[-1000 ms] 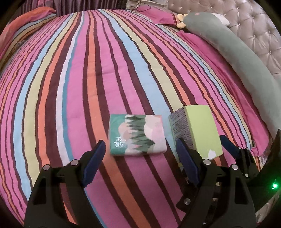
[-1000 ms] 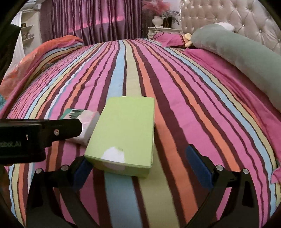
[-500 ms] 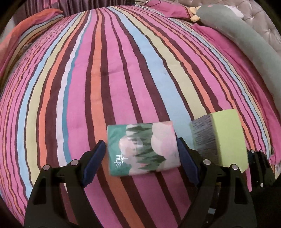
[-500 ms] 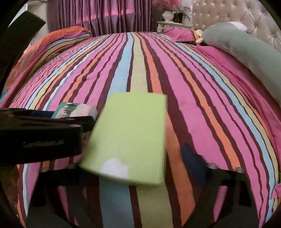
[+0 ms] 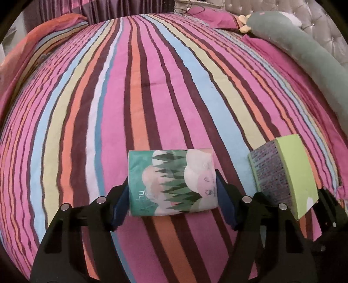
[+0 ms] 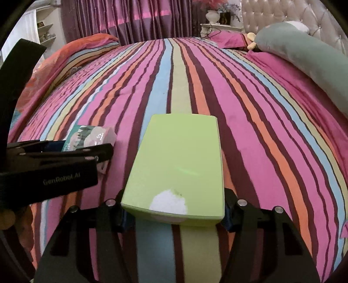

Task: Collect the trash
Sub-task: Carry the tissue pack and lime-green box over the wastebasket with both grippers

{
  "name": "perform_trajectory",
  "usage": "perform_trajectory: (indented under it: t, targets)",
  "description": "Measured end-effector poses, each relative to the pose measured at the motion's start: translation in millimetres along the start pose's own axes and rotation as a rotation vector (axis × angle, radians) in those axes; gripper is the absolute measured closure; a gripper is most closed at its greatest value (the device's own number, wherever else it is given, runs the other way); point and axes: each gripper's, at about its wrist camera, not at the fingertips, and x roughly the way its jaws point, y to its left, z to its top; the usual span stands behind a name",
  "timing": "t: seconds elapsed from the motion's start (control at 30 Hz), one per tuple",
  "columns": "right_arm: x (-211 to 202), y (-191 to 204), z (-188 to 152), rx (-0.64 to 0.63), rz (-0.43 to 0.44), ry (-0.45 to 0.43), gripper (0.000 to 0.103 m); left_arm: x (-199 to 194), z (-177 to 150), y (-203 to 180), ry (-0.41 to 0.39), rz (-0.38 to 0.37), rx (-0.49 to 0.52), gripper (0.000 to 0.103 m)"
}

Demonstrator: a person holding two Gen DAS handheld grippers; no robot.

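Both grippers have come forward since the earlier frames, and their jaws have just been closing, each around its own piece of trash. One second ago the left gripper [image 5: 171, 196] stood spread short of the tissue pack [image 5: 171, 180]; now the pack sits between its blue pads, which touch its two short ends, so the pack is grasped. It is a soft green packet printed with trees and pale hills, lying flat on the striped bedspread [image 5: 152, 91] near the bed's near edge.

Just to its right lies the green box [image 6: 178, 165], a lime carton with a white torn patch on its near corner and small print down one long side. The right gripper [image 6: 174, 213] has closed from fully spread onto the near end of this box; both fingers press against its sides, so it too is clamped. The box rests on the bedspread, well short of the headboard [image 6: 282, 17].

From the right wrist view the left gripper's black body crosses the left edge, with the tissue pack showing beyond it. A long grey-green bolster [image 5: 304, 54] lies along the bed's right side, well apart from both items.
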Motion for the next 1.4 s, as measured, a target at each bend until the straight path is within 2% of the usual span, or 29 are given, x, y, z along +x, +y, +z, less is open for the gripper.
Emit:
perform_trajectory:
  t: [0.27,0.7,1.1,1.4]
  targets:
    - [-48,3,-28,0.053,0.042,0.005,0.045,-49,-47,10,-0.033,-0.033,-0.043,0.035]
    - [-121,-20,-93,0.213,0.076,0.026,0.045,-132,-158,15,-0.069,-0.045,-0.070,0.035]
    - [-171,-5,-135,0.181,0.094,0.006,0.045,-183,-249,1,-0.092,-0.050,-0.034,0.035]
    - [-197,2,-169,0.155,0.102,0.005,0.045,-205,-301,0,-0.097,-0.050,-0.038,0.035]
